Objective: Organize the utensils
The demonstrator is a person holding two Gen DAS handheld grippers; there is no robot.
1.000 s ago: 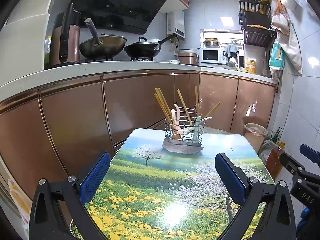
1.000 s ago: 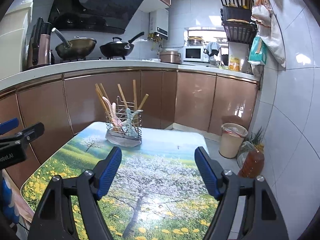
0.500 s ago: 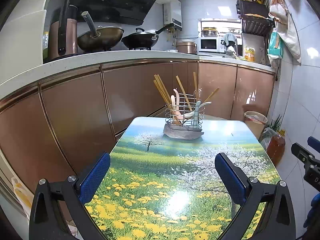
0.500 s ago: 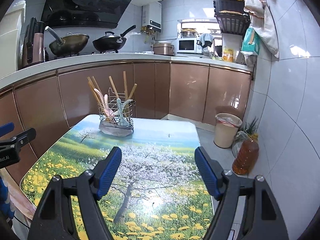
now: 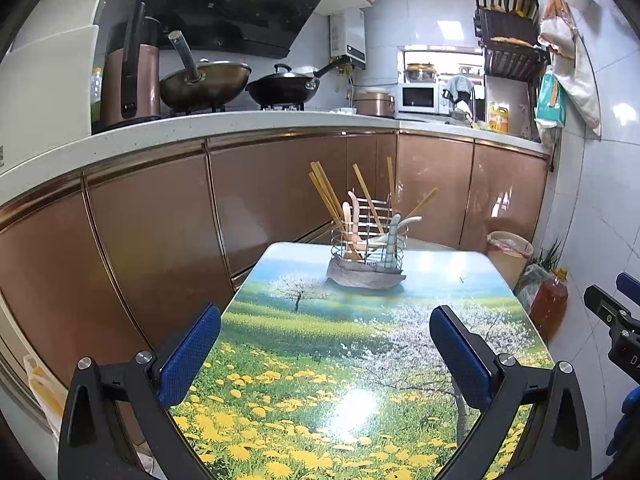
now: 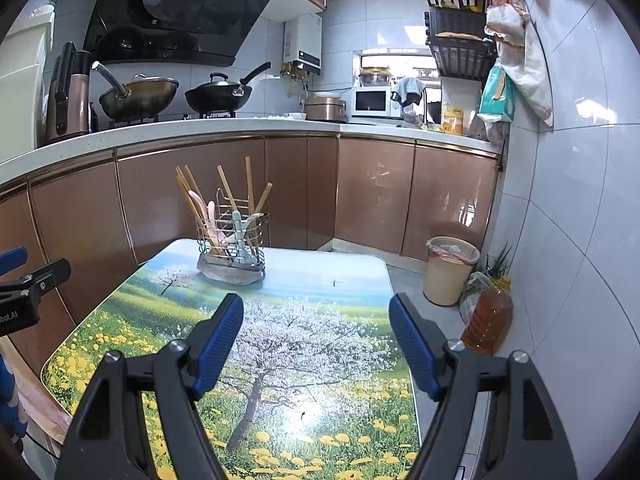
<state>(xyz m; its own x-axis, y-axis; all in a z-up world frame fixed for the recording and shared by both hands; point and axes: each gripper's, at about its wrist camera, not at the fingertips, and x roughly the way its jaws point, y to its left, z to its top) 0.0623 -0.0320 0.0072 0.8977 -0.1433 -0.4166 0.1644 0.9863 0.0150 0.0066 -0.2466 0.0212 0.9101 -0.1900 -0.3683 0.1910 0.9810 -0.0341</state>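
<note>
A wire utensil holder (image 5: 367,245) (image 6: 233,240) stands on a grey cloth (image 5: 365,278) (image 6: 230,273) at the far end of the landscape-printed table (image 5: 340,360) (image 6: 304,344). Several wooden chopsticks (image 5: 326,196) (image 6: 188,190) and pink and pale green spoons (image 5: 354,220) (image 6: 240,236) stick out of it. My left gripper (image 5: 325,330) hangs open over the near part of the table, well short of the holder, nothing between its blue pads. My right gripper (image 6: 316,320) is open too, empty, to the right of the holder.
Brown cabinets (image 5: 168,216) under a white counter close off the left and far sides. Woks (image 5: 204,84) sit on the stove. A bin (image 6: 450,270) and an oil bottle (image 6: 488,314) stand on the floor by the tiled wall right of the table.
Both views have pulled back and up from the holder since a second ago, so it looks smaller and farther. Both grippers stay open and empty.
</note>
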